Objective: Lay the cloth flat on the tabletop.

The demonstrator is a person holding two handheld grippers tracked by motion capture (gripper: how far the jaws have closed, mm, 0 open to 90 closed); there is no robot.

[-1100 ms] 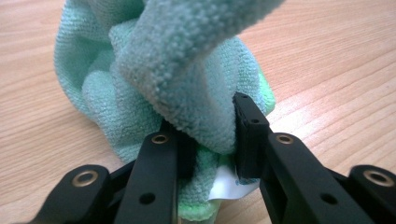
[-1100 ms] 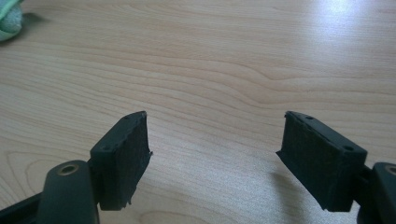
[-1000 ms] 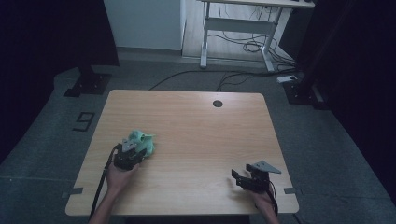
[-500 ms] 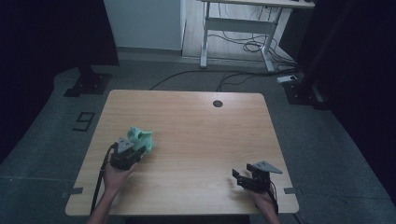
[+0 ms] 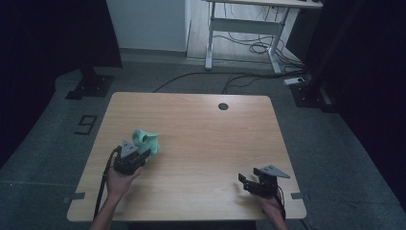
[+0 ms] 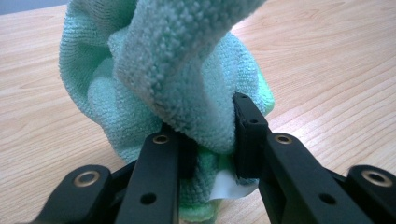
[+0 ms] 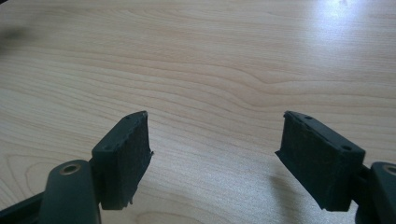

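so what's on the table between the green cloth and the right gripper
Nothing: in the high view, bare wooden table runs from the green cloth, pinched in the left gripper, across to the open right gripper.

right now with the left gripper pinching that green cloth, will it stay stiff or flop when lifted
Likely floppy: the green cloth bunches into soft folds where the left gripper pinches it. Probably light, since one fold rises above the pinch without sagging. The looped pile looks grippy, so it should not slip, though loose ends may drag on the table.
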